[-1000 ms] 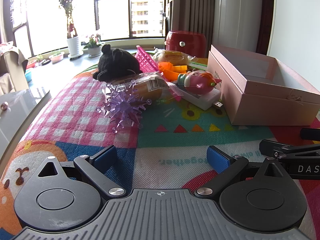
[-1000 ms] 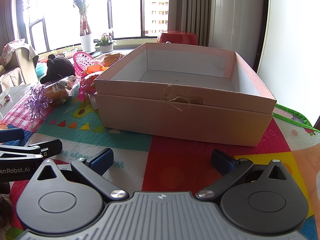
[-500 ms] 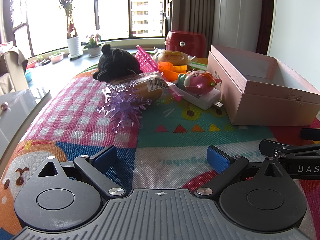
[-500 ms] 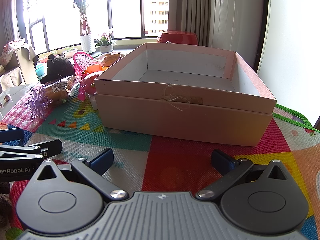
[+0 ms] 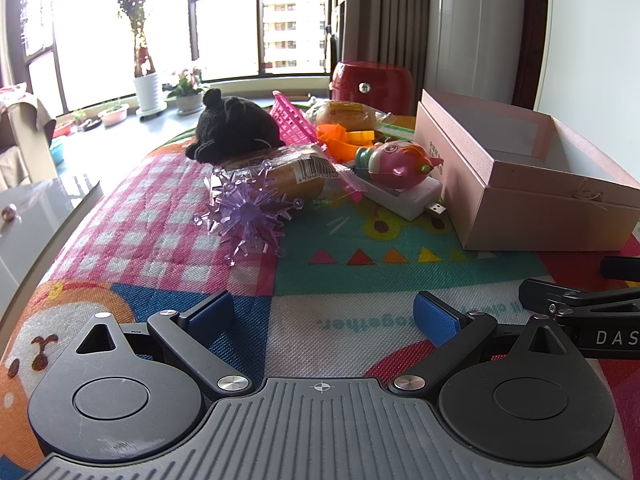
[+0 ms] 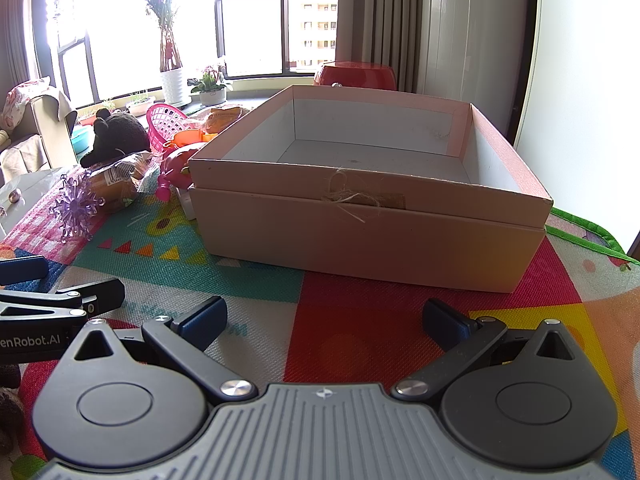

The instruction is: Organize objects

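An open, empty pink box (image 6: 372, 216) stands on the colourful mat (image 6: 360, 320); it also shows in the left wrist view (image 5: 520, 196). Left of it lie a purple spiky ball (image 5: 248, 216), wrapped bread (image 5: 296, 172), a pink pig toy (image 5: 400, 164) on a white device (image 5: 404, 196), a black plush (image 5: 236, 128), a pink basket (image 5: 292, 120) and orange pieces (image 5: 344, 138). My left gripper (image 5: 322, 316) is open and empty, low over the mat before the pile. My right gripper (image 6: 324, 318) is open and empty, in front of the box.
A red pot (image 5: 370, 82) stands behind the pile. The table's left edge (image 5: 52, 240) drops to a glass surface. Another bread pack (image 5: 346, 114) lies at the back. Plants stand on the window sill (image 5: 148, 92). A white wall (image 6: 580, 80) is right of the box.
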The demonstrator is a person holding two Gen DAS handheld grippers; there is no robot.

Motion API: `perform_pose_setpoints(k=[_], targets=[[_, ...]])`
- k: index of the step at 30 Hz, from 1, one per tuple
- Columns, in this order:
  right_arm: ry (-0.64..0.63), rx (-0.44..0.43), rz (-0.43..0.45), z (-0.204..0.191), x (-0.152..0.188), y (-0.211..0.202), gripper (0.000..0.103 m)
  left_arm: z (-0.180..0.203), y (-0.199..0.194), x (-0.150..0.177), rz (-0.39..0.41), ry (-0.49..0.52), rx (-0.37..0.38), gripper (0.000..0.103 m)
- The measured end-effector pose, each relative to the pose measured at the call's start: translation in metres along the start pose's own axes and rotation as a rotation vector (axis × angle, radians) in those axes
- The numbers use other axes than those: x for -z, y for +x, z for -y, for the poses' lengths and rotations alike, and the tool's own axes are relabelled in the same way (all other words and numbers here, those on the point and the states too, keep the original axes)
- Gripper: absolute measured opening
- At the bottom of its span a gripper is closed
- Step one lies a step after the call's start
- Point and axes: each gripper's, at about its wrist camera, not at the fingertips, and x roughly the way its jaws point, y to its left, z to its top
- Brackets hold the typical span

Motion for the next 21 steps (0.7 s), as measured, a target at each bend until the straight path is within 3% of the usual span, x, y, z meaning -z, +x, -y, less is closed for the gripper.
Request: perform_pose_setpoints(k=[21], targets=[[0.0, 0.001, 0.0, 0.0004, -0.0007, -0.001, 0.103, 0.0004, 0.0, -0.001, 0.0, 0.004, -0.003, 0.101]])
